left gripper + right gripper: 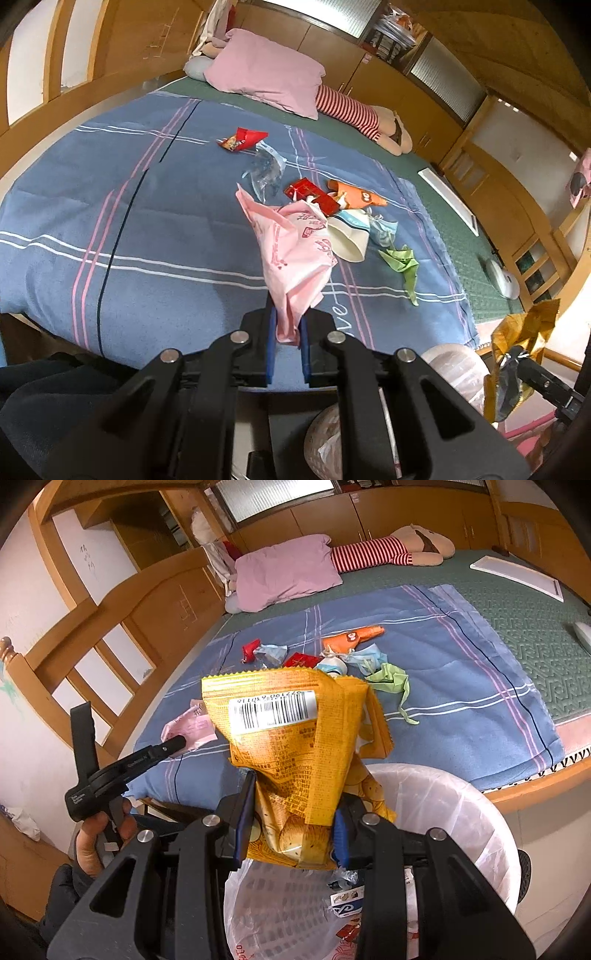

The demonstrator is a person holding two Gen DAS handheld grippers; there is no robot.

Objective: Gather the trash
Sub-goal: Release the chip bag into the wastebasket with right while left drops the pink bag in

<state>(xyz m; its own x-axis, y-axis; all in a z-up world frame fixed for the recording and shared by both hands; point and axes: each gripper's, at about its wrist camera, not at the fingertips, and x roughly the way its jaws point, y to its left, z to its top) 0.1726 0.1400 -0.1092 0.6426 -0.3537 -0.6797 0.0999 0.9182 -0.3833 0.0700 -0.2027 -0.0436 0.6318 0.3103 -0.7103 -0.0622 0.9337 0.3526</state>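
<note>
A: Bed point(110, 206) carried the blue blanket point(155, 229); loose trash point(347, 221) lay mid-blanket. Lined bin point(461, 812) stood at the bed's edge.
B: Left hand-held gripper point(286, 332)?
A: Clamped tight on a pink bag point(295, 254), just above the blanket.
B: Right?
A: Right hand-held gripper point(291, 834) pinched a yellow chip bag point(295, 746), partly closed, over the bin.

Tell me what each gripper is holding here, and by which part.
The left gripper pinches the pink plastic bag by its gathered lower end. The right gripper clamps the yellow snack bag across its lower part.
</note>
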